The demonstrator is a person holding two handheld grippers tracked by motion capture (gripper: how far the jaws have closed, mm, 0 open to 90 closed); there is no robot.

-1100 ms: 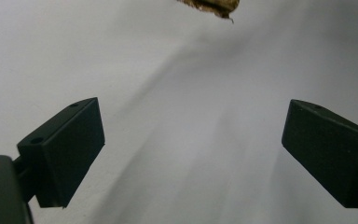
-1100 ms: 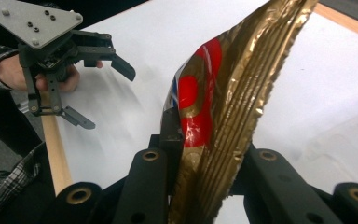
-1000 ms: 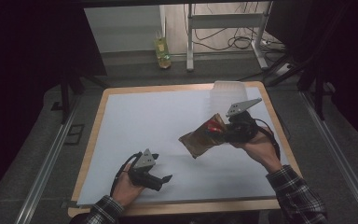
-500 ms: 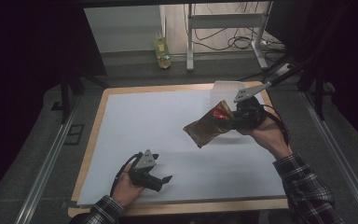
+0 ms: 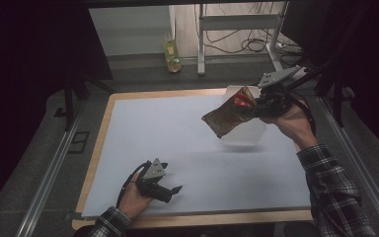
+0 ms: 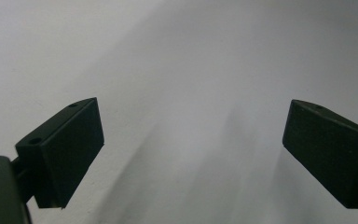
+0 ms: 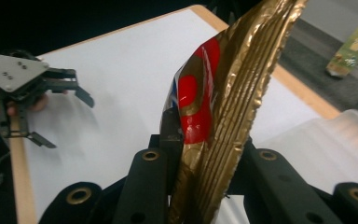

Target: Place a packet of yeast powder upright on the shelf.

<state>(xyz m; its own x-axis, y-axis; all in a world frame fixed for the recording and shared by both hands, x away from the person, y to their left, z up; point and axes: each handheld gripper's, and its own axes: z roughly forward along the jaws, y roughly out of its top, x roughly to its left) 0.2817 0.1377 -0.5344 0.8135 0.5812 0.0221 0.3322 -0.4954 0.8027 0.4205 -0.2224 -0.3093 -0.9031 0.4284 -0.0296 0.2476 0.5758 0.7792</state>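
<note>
My right gripper [image 5: 256,104] is up in the air over the far right part of the table [image 5: 128,148], and its jaws are clamped on the crimped edge of a snack bag [image 5: 227,114]. The bag is gold with red and a bit of blue on it. In the high view it hangs out from the jaws toward the left, tilted, its free end lower than the pinched end and clear of the white surface. In the right gripper view the bag [image 7: 223,102] rises straight up between my two black jaws, its ribbed gold seam running upward to the top edge of that view.

Below the bag, on the right side of the table, stands a clear plastic container [image 5: 244,133]. The bag is above it and not touching it as far as I can tell. In the right gripper view the container [image 7: 326,144] shows at the right, pale and cloudy.

My left gripper [image 5: 170,190] rests low at the near left of the table, held in my left hand [image 5: 133,197], well apart from the bag. Its jaws stand wide apart with nothing between them, and in the left gripper view bare white tabletop [image 6: 182,70] shows between them. In the right gripper view the same gripper [image 7: 67,107] shows farther off, spread wide.

On the floor beyond the far edge of the table stands a yellow-green bottle [image 5: 171,54].
</note>
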